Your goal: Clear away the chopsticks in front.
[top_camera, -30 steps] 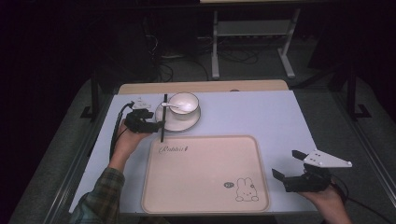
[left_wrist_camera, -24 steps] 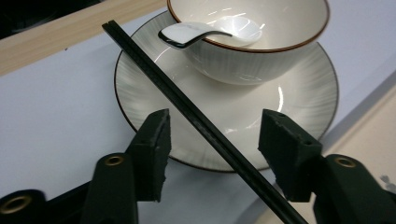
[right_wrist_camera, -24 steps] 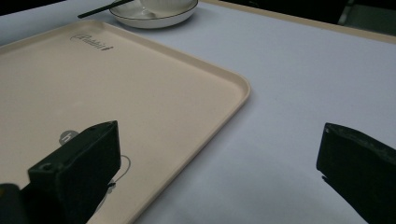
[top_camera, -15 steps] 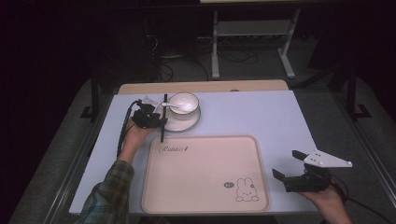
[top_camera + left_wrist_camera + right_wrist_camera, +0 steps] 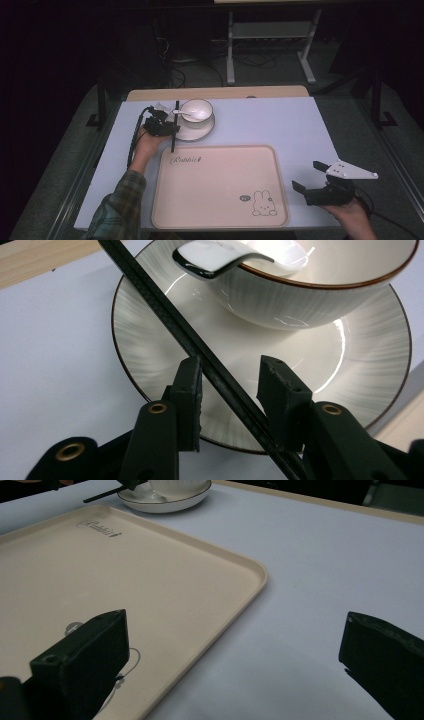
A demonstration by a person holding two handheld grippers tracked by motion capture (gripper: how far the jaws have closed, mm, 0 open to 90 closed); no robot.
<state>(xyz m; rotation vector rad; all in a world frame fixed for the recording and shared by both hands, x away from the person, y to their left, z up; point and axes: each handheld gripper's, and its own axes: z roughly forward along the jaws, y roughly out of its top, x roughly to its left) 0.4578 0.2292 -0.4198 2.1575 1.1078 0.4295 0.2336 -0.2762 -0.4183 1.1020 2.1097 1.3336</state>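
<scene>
Left gripper (image 5: 227,385) fingers parted around black chopstick (image 5: 200,347) over saucer (image 5: 150,355), near desk (image 5: 280,120) far-left corner. Right gripper (image 5: 310,177) fingers open, empty, near-right corner.

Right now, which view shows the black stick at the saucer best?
Left gripper view: the black stick runs close-up between the left gripper jaws, across the saucer. High view shows it small; right gripper view catches just its tip.

High view: above the table's near edge, facing forward and down.
Left gripper view: very close, angled down on the saucer (image 5: 165,340).
Right gripper view: low, looking across the tray (image 5: 125,575).
Shared: saucer, upper left of the right gripper view.
</scene>
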